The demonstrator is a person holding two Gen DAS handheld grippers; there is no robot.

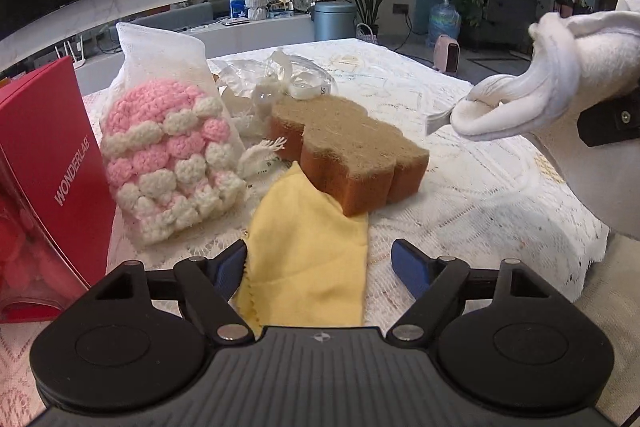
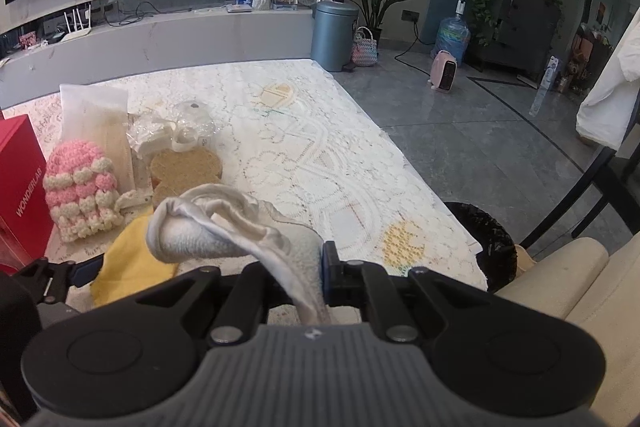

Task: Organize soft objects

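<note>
My right gripper (image 2: 308, 267) is shut on a white sock (image 2: 224, 227) and holds it above the table's near edge; the sock also shows at the right of the left wrist view (image 1: 532, 95). My left gripper (image 1: 318, 267) is open, low over a yellow cloth (image 1: 308, 259) that lies flat between its fingers. Behind the cloth lies a brown bear-shaped sponge (image 1: 352, 155). A pink and white crocheted item in a mesh bag (image 1: 168, 155) leans to the left. In the right wrist view the cloth (image 2: 132, 267), sponge (image 2: 186, 171) and crocheted item (image 2: 80, 191) sit at the left.
A red WONDERLAB box (image 1: 52, 179) stands at the far left. Clear plastic packaging (image 1: 280, 83) lies behind the sponge. A white lace tablecloth (image 2: 320, 155) covers the table. A black bin (image 2: 488, 239) and a cream chair (image 2: 560, 279) stand off the table's right edge.
</note>
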